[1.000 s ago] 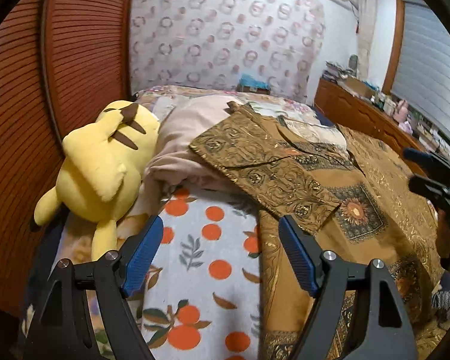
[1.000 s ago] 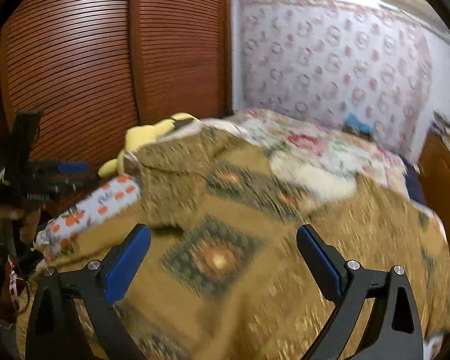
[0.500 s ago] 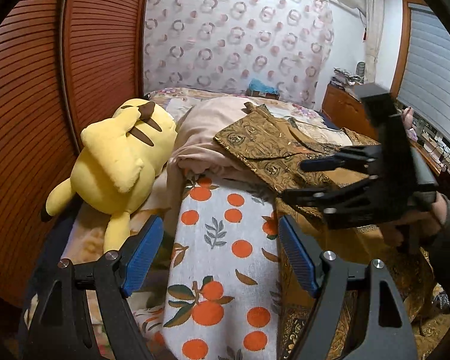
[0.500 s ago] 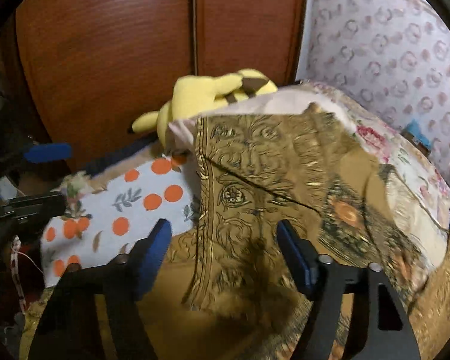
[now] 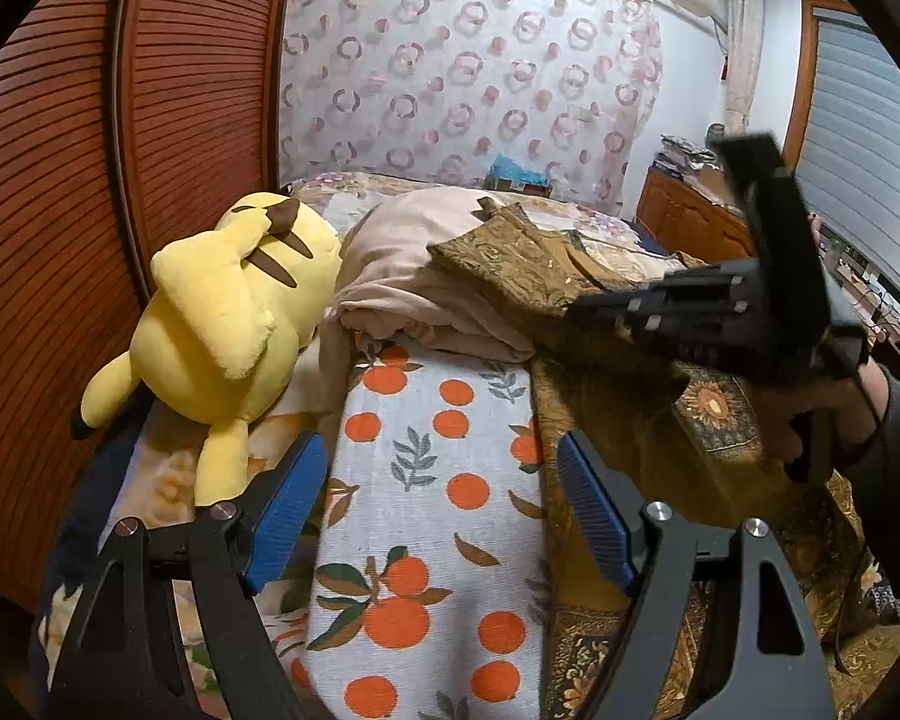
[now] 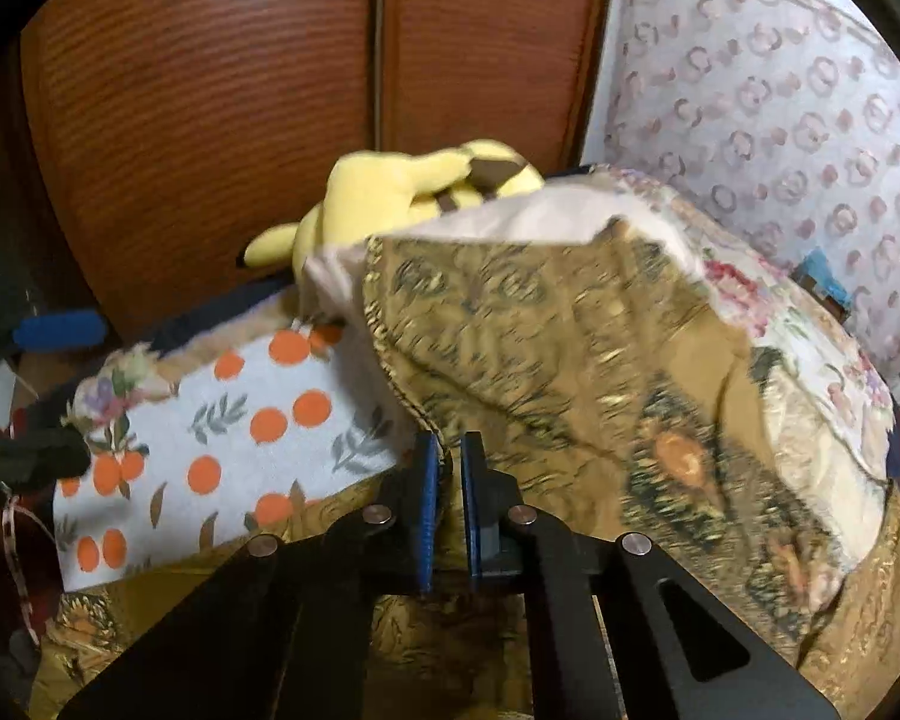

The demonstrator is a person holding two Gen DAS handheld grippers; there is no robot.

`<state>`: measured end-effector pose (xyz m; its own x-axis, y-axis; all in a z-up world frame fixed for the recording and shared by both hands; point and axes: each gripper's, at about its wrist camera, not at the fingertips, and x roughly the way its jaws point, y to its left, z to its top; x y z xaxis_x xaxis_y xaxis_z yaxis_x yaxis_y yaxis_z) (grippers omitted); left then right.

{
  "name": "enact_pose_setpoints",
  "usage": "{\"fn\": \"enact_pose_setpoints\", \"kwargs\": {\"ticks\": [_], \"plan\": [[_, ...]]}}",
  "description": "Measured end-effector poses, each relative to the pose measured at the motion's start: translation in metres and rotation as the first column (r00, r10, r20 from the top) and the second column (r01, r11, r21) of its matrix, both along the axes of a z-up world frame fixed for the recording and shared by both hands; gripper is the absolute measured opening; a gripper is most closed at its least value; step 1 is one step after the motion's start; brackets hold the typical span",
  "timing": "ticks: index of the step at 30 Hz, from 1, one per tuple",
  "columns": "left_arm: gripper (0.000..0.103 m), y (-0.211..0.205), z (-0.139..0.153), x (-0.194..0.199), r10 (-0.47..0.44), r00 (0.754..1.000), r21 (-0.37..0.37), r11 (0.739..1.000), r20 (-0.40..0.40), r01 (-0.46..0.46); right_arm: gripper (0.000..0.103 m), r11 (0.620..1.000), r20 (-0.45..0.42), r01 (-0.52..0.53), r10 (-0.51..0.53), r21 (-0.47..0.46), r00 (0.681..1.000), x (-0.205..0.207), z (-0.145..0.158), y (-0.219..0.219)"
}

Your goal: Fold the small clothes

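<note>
A brown and gold patterned garment point(image 6: 570, 360) lies spread on the bed, its sleeve folded over a beige pillow; it also shows in the left wrist view point(image 5: 510, 264). My right gripper point(image 6: 447, 456) is shut on the garment's lower sleeve edge; it shows from the side in the left wrist view point(image 5: 582, 312). My left gripper point(image 5: 438, 510) is open and empty above the orange-print cloth point(image 5: 426, 480), left of the garment.
A yellow plush toy point(image 5: 228, 324) lies at the bed's left edge against the wooden wardrobe doors point(image 5: 90, 180). A beige pillow point(image 5: 402, 276) sits under the garment's sleeve. A wooden dresser point(image 5: 690, 222) stands at the far right. The orange-print cloth also shows in the right wrist view point(image 6: 240, 420).
My right gripper has moved in to the garment's sleeve edge and shut on it. My left gripper has stayed open and shifted slightly back and left.
</note>
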<state>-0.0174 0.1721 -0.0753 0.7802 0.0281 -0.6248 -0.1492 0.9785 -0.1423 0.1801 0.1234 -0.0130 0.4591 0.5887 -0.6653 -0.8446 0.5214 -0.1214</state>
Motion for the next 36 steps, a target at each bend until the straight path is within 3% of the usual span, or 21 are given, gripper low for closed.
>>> {"fn": "enact_pose_setpoints", "kwargs": {"ticks": [8,15,18,20,22,32,36], "plan": [[0.08,-0.01,0.002,0.007,-0.027,1.0,-0.002,1.0,0.005,0.027,0.004,0.982,0.039,0.16,-0.164,0.099,0.986,0.025,0.024,-0.054],[0.08,-0.019,0.005,0.017,-0.041,0.999,-0.006,0.999,0.015,0.041,0.004,0.95,-0.017,0.294,-0.294,0.1,0.956,0.046,0.011,-0.098],[0.08,-0.024,0.003,0.022,-0.051,0.999,-0.011,0.999,0.007,0.051,0.008,0.959,-0.046,0.253,-0.249,0.129,0.967,0.04,0.01,-0.089],[0.08,-0.026,0.002,0.026,-0.057,0.998,-0.008,0.998,0.0,0.057,0.036,0.967,-0.046,0.216,-0.211,0.136,0.976,0.033,0.014,-0.079],[0.08,-0.026,0.0,0.029,-0.06,0.998,-0.007,0.998,-0.008,0.06,0.046,0.974,-0.053,0.176,-0.17,0.144,0.984,0.028,0.014,-0.067],[0.08,-0.031,-0.026,0.057,-0.094,0.991,-0.002,0.996,-0.1,0.094,0.047,0.995,-0.196,0.071,-0.056,0.073,0.979,0.047,-0.023,-0.016],[0.08,-0.036,-0.029,0.068,-0.108,0.987,0.015,0.994,-0.118,0.11,0.047,0.998,-0.197,0.052,-0.042,0.045,0.979,0.06,-0.03,-0.006]]}}
